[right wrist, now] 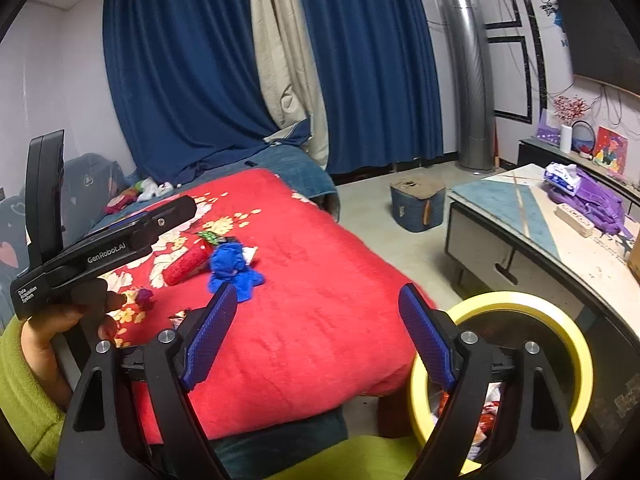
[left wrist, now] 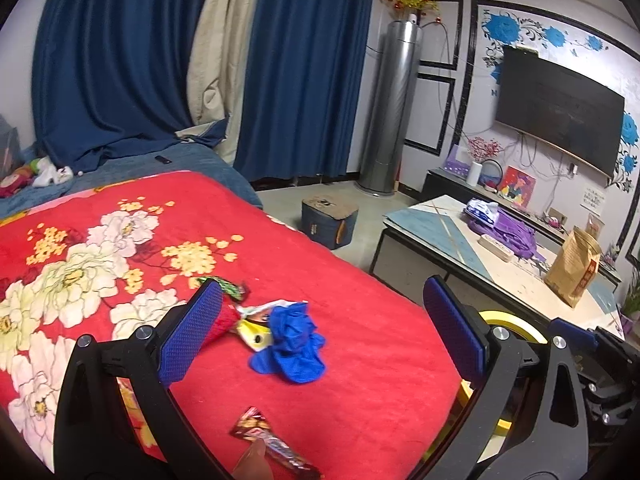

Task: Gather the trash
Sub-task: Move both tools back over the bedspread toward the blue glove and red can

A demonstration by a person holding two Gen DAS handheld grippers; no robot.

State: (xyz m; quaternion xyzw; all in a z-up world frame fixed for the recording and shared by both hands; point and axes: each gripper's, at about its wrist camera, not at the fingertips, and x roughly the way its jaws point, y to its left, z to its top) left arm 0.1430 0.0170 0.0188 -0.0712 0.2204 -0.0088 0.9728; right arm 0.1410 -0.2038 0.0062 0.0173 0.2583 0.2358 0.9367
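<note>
Trash lies on the red flowered blanket (left wrist: 360, 280): a crumpled blue glove (left wrist: 294, 340), a red net sleeve (left wrist: 222, 322), a green wrapper (left wrist: 226, 286), a yellow-white wrapper (left wrist: 256, 328) and a brown snack wrapper (left wrist: 264, 436) at the near edge. My left gripper (left wrist: 320, 294) hovers open just short of the glove, nothing between its blue pads. My right gripper (right wrist: 318, 294) is open and empty over the blanket's near corner, the glove (right wrist: 232, 268) and net sleeve (right wrist: 186, 266) beyond its left finger. A yellow-rimmed bin (right wrist: 560, 320) holding wrappers stands under its right finger.
A low table (left wrist: 440, 236) to the right carries a purple bag (left wrist: 508, 232) and a brown paper bag (left wrist: 574, 268). A blue box (right wrist: 418, 202) sits on the floor. A hand in a green sleeve (right wrist: 24, 380) holds the left tool's black housing (right wrist: 104, 256).
</note>
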